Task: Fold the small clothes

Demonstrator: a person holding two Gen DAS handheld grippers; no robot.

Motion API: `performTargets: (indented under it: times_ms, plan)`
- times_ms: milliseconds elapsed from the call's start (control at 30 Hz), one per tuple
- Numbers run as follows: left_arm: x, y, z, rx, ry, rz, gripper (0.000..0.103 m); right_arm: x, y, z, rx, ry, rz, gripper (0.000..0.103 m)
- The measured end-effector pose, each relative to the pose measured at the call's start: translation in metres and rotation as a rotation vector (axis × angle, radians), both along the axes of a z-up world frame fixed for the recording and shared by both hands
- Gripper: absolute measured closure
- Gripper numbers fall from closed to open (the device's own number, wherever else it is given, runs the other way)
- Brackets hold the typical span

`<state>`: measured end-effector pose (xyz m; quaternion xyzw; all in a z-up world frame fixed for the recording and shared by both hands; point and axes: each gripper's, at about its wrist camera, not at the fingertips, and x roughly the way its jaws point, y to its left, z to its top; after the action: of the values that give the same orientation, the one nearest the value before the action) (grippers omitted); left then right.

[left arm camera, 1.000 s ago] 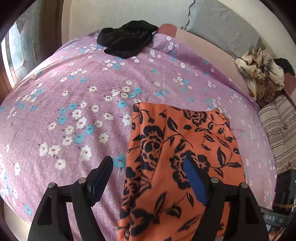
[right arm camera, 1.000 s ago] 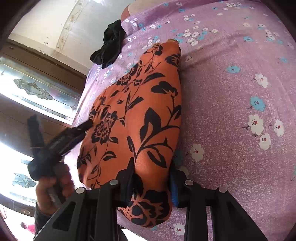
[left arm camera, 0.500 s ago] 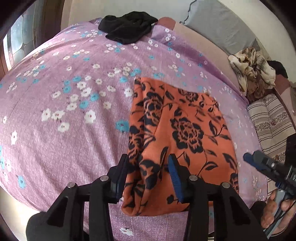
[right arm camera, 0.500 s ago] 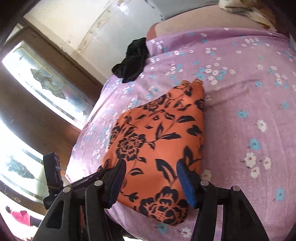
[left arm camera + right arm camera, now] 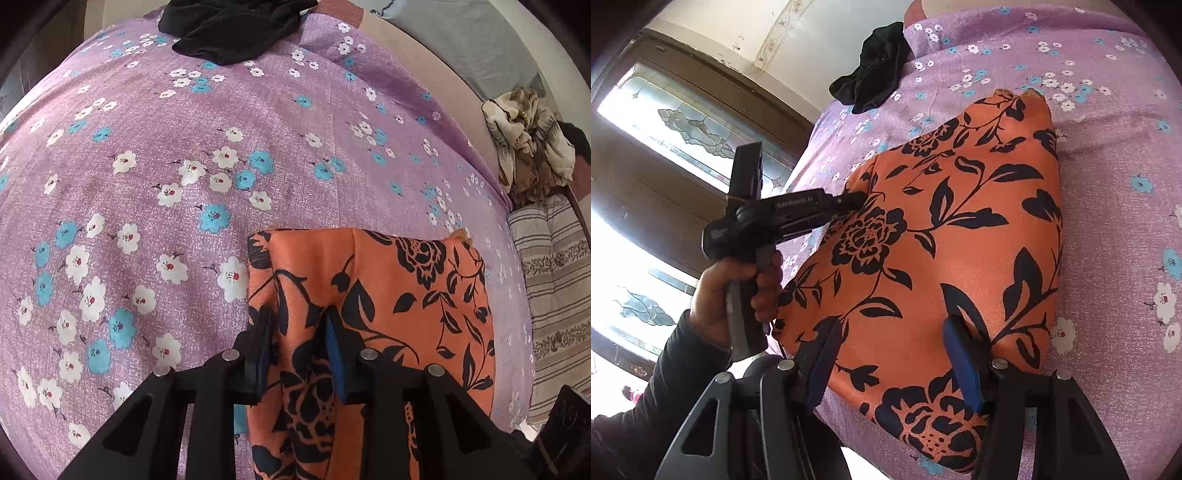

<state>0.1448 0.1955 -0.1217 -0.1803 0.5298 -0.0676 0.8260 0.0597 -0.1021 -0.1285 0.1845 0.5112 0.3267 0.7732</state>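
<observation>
An orange cloth with black flowers [image 5: 406, 295] lies folded on the purple flowered bedsheet [image 5: 147, 166]. My left gripper [image 5: 299, 336] sits at the cloth's left edge. Its jaws are closing, and a raised ridge of the fabric is pinched between the pads. The right wrist view shows the same cloth [image 5: 942, 240], with the left gripper [image 5: 849, 199] in a person's hand, its tip against the cloth's far-left edge. My right gripper [image 5: 890, 358] stands open over the cloth's near edge; its fingers straddle the fabric and do not squeeze it.
A black garment [image 5: 236, 33] lies bunched at the far end of the bed. A heap of beige clothes [image 5: 528, 140] and a striped cushion [image 5: 554, 295] sit off the bed's right side. A leaded window [image 5: 683, 122] is on the left.
My left gripper came down onto the cloth's left edge and its jaws narrowed around a fold. My right gripper let go of the cloth's near corner, opened and drew back a little.
</observation>
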Motion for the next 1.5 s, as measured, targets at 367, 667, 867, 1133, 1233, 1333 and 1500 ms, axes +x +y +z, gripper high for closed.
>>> performTargets:
  times_ms: [367, 667, 867, 1133, 1233, 1333, 1500]
  plan:
    - [-0.117, -0.007, 0.047, 0.046, -0.171, 0.024, 0.038, -0.003, -0.009, 0.000, 0.043, 0.013, -0.017, 0.040]
    - [-0.134, -0.014, 0.037, 0.113, -0.134, 0.068, 0.053, -0.002, -0.011, 0.005, 0.044, 0.018, -0.013, 0.039]
    - [-0.144, -0.020, 0.038, 0.181, -0.127, 0.061, 0.054, -0.005, -0.008, 0.004, 0.033, 0.014, -0.027, 0.038]
    - [-0.134, -0.019, 0.045, 0.197, -0.152, 0.080, 0.037, -0.004, -0.005, 0.005, 0.010, 0.014, -0.014, 0.037]
    - [-0.113, -0.019, 0.060, 0.222, -0.199, 0.086, 0.025, -0.004, -0.005, 0.004, 0.013, 0.019, -0.023, 0.037]
    - [-0.076, -0.015, 0.056, 0.178, -0.169, 0.067, 0.025, -0.004, -0.001, 0.005, 0.002, 0.014, -0.018, 0.036]
    - [-0.010, -0.010, 0.018, 0.182, -0.025, 0.025, 0.051, -0.004, 0.000, 0.004, 0.006, 0.017, -0.011, 0.036]
